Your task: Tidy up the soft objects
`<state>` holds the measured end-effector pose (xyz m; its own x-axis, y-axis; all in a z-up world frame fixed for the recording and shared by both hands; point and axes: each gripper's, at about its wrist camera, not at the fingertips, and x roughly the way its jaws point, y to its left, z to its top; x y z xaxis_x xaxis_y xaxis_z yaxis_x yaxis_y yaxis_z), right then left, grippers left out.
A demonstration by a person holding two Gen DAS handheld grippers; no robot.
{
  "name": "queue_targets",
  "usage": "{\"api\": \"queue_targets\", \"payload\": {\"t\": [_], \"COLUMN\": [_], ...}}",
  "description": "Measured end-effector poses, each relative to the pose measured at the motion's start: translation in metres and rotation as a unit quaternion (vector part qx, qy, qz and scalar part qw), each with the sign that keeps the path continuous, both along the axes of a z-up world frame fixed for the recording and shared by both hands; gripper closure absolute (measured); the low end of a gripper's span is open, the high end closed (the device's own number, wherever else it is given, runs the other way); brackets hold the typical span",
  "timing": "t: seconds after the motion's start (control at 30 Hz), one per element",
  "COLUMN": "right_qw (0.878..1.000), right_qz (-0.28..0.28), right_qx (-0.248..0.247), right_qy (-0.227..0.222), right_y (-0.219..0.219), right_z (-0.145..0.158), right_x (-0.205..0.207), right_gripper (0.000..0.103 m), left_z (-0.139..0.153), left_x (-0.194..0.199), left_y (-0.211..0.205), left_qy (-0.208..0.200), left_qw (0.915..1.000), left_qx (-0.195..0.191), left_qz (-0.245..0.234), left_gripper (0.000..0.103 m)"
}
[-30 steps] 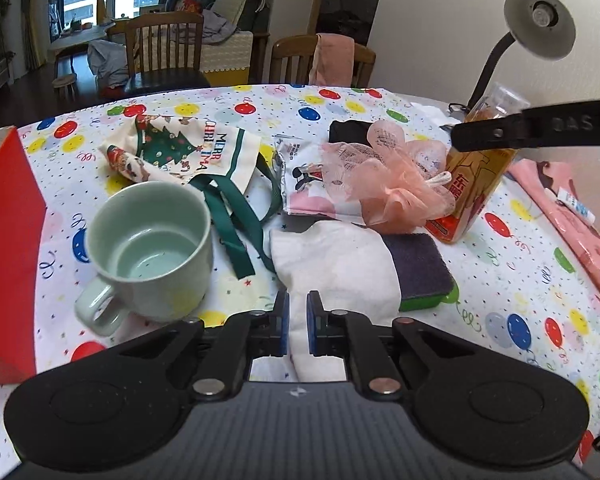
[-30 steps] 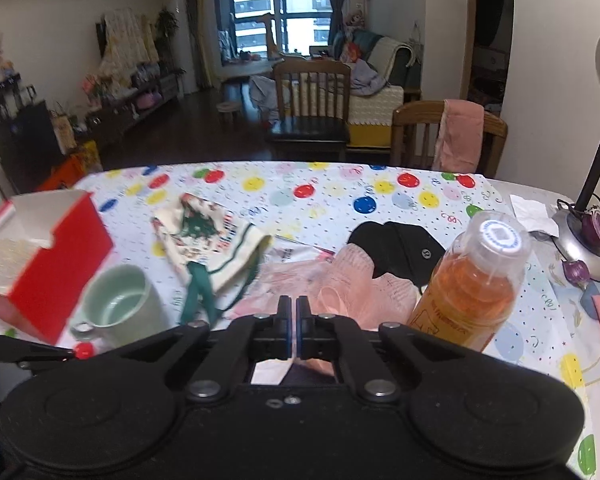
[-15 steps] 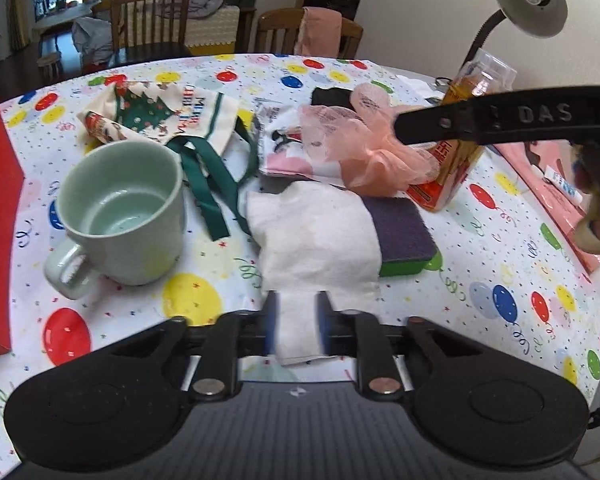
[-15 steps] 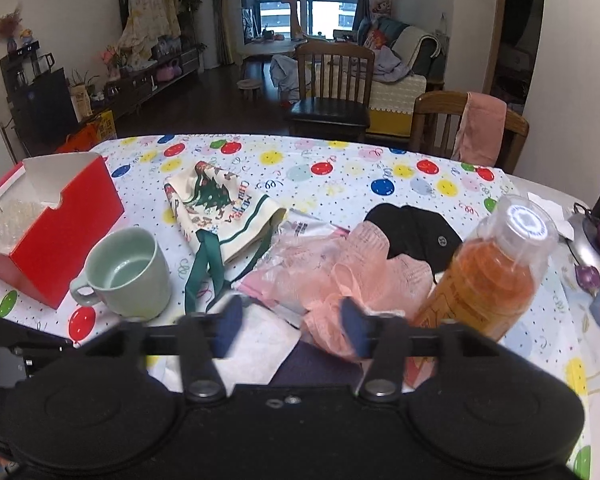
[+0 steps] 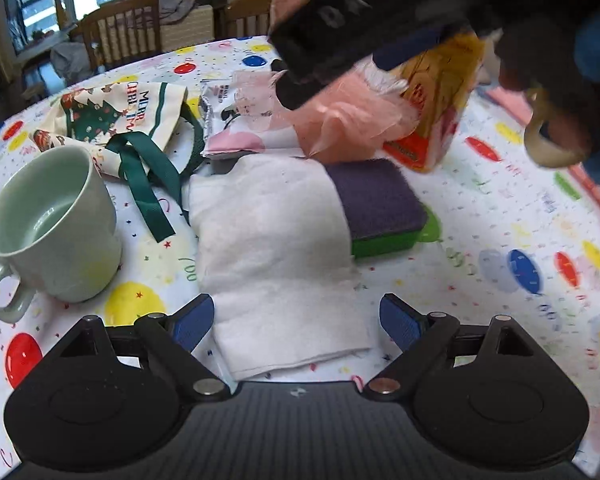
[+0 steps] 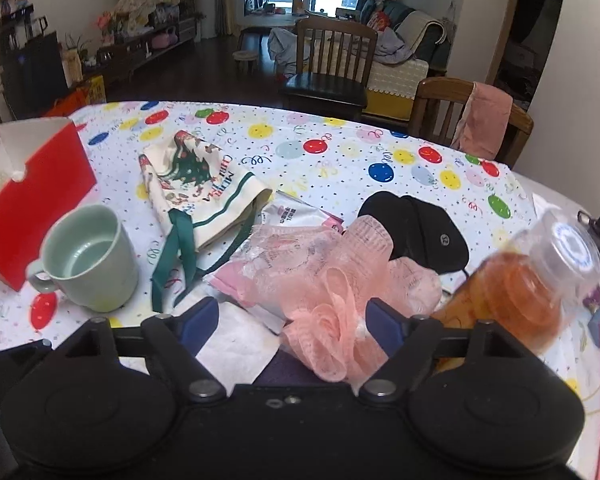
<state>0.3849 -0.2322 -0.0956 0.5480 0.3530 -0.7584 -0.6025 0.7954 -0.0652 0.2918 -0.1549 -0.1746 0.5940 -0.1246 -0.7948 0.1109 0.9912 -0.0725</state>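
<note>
Left claw (image 5: 296, 320): released and widening, pads either side of the near end of the white towel (image 5: 276, 248) without pressing on it, low centre of the left wrist view.
Right claw (image 6: 292, 320): released and widening, the pink mesh bath pouf (image 6: 340, 300) lying between its pads, not yet pinched, low centre of the right wrist view.
White towel: folded, flat on the worktop (image 5: 500, 220), its right edge draped over a purple-topped green sponge (image 5: 380, 204) at centre frame.
Pink pouf: resting on a printed plastic packet (image 6: 284, 224) and touching the orange drink bottle (image 6: 532, 296) at the right of the frame.
Risk, left: closing here could, I judged, catch only the top layer, so the fold would open, or drag the sponge along.
Risk, right: the pouf's loose mesh leaned on the bottle; a careless pull might tip it, and the packet could snag and lift too.
Obstacle: the right claw crossed the upper part of the left wrist view, near enough to collide.
Mid-distance: pale green mug (image 5: 52, 224) at left, just beside the towel; Christmas cloth bag (image 6: 196, 184) with green straps trailing toward the mug.
Farther: black pouch (image 6: 420, 228) behind the pouf; red box (image 6: 32, 188) at far left.
Beyond: wooden chairs (image 6: 332, 64), one with pink cloth.
</note>
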Motion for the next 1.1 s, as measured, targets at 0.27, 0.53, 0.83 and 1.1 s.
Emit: {"api": "queue_targets", "payload": {"t": [0.27, 0.53, 0.83, 1.1], "right_qw": [0.999, 0.998, 0.998, 0.998], "right_qz": [-0.007, -0.021, -0.039, -0.047], "right_qx": [-0.037, -0.052, -0.042, -0.013], "right_qy": [-0.017, -0.016, -0.025, -0.05], "right_y": [0.011, 0.006, -0.001, -0.011], "right_z": [-0.016, -0.027, -0.026, -0.014], "right_x": [0.008, 0.014, 0.022, 0.019], "right_gripper": [0.026, 0.049, 0.08, 0.096], "left_z": [-0.016, -0.012, -0.002, 0.017], "left_x": [0.014, 0.019, 0.029, 0.023], "left_y": [-0.01, 0.0, 0.027, 0.043], "left_qy": [-0.005, -0.004, 0.014, -0.005], "left_qw": [0.9988, 0.9982, 0.9953, 0.9938], "left_qx": [0.045, 0.031, -0.026, -0.044], "left_qz": [0.02, 0.051, 0.093, 0.102], "left_gripper": [0.012, 0.042, 0.078, 0.087]}}
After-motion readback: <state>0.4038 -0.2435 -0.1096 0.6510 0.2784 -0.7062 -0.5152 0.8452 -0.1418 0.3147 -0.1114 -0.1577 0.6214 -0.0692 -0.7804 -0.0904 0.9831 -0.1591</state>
